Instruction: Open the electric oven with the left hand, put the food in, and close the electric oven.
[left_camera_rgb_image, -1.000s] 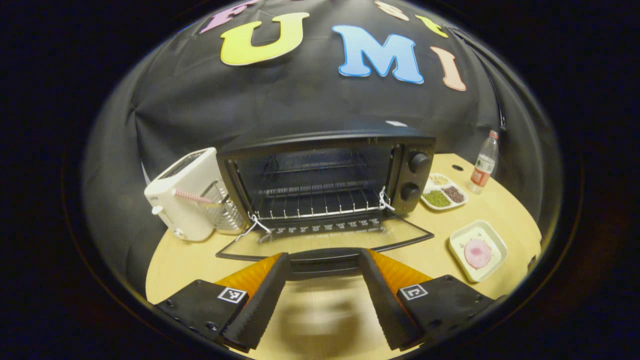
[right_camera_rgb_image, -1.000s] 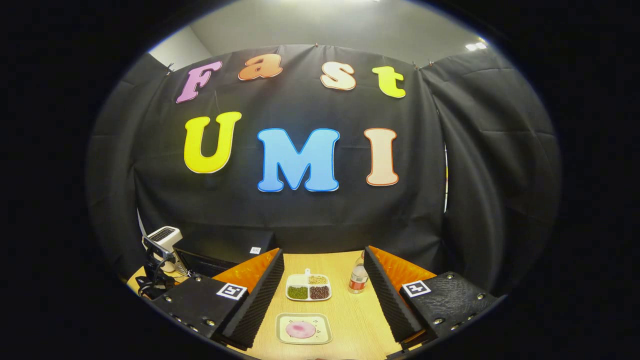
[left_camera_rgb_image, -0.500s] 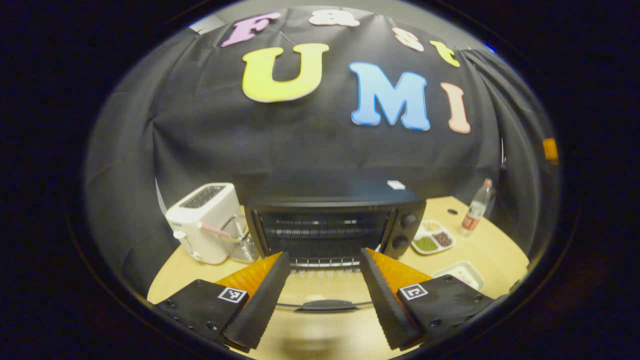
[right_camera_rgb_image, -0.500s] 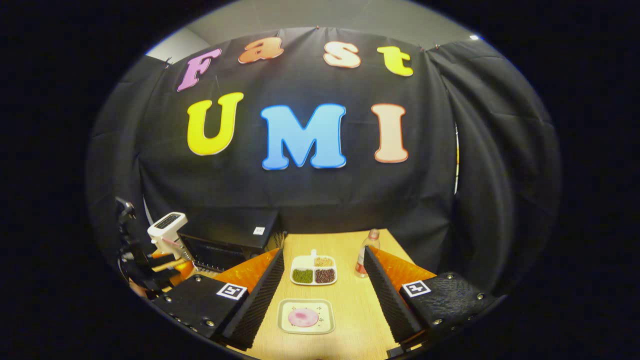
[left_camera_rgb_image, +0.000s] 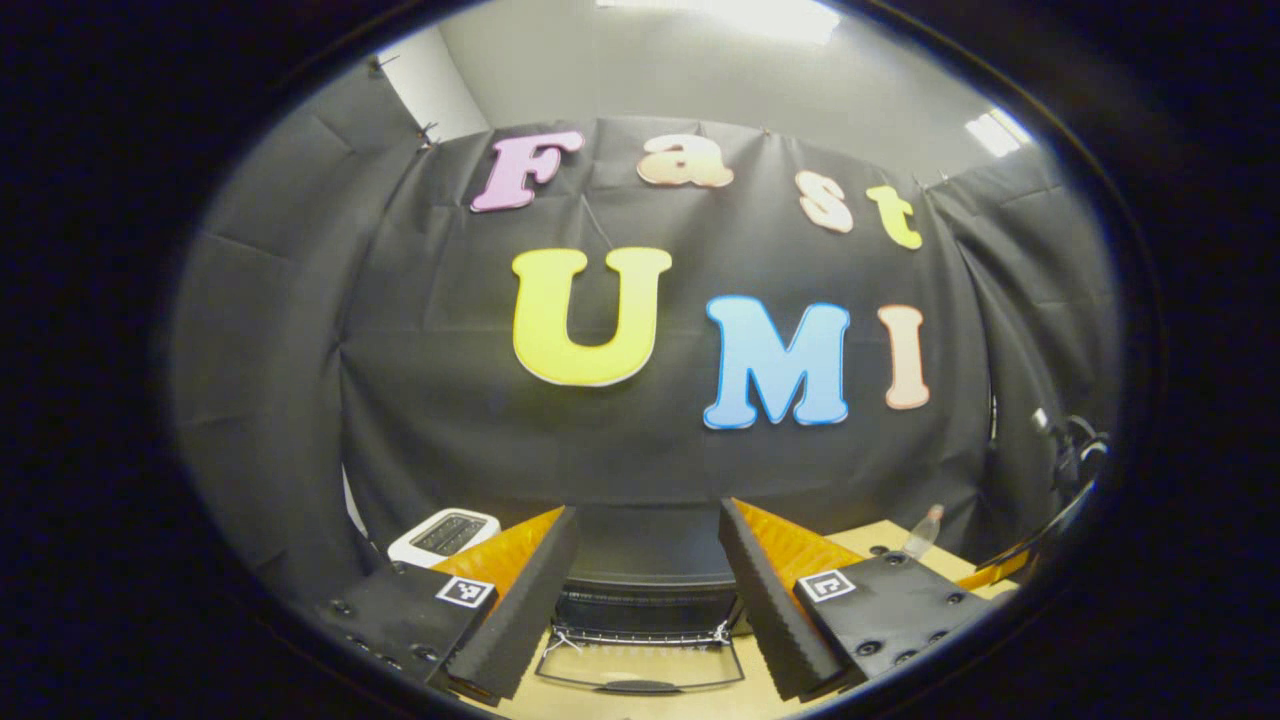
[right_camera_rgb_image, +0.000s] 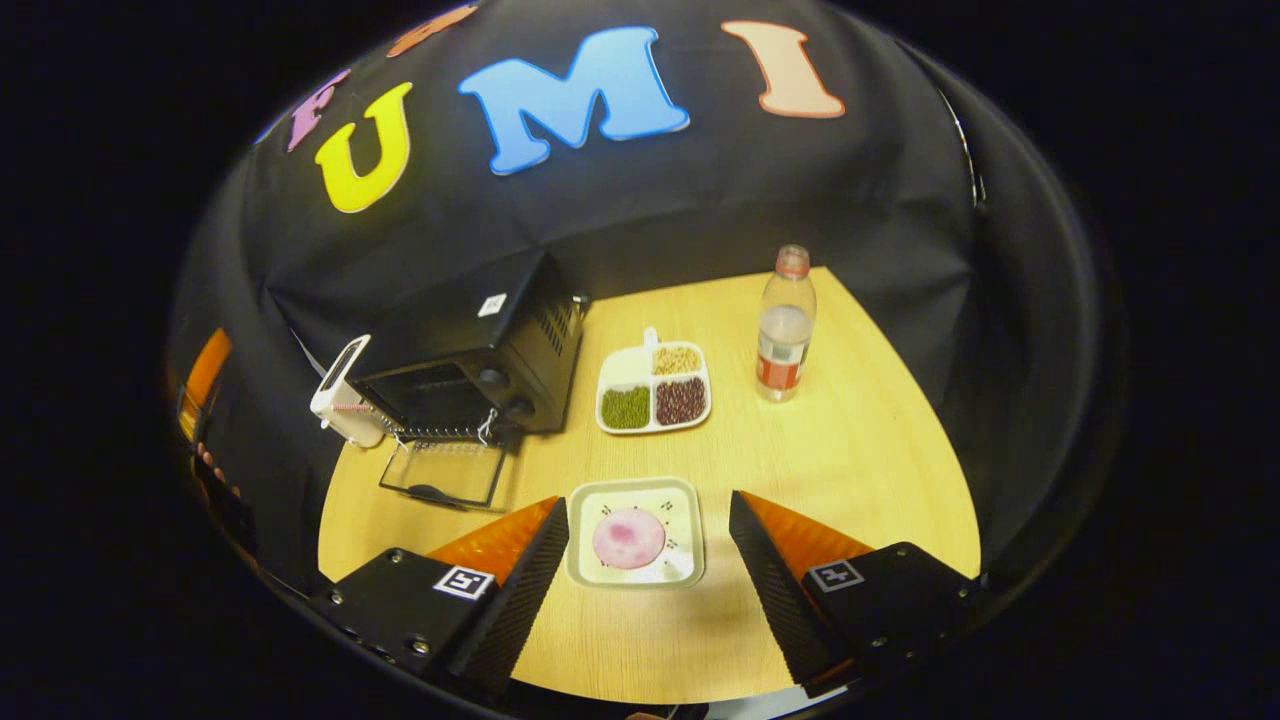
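Since a second earlier, the left gripper (left_camera_rgb_image: 642, 640) had drawn back from the electric oven (left_camera_rgb_image: 645, 590) and tilted upward, so the oven shrank to the bottom centre of the left gripper view, its door (left_camera_rgb_image: 640, 668) lying flat open on the table (left_camera_rgb_image: 880, 535). Its fingers stood wide apart with nothing between them. A white toaster (left_camera_rgb_image: 443, 533) sat at lower left and a bottle (left_camera_rgb_image: 924, 528) at lower right.

Meanwhile the right gripper (right_camera_rgb_image: 640, 590) had tipped downward toward the table (right_camera_rgb_image: 850, 450). Its fingers were spread wide, holding nothing, with the white plate (right_camera_rgb_image: 680, 530) carrying the pink food (right_camera_rgb_image: 628, 537) between them at bottom centre. Above that plate lay a divided dish (right_camera_rgb_image: 653, 388) of beans, the bottle (right_camera_rgb_image: 785, 325) to its right. At centre left the oven (right_camera_rgb_image: 470, 355) stood with its door (right_camera_rgb_image: 443, 474) dropped open.
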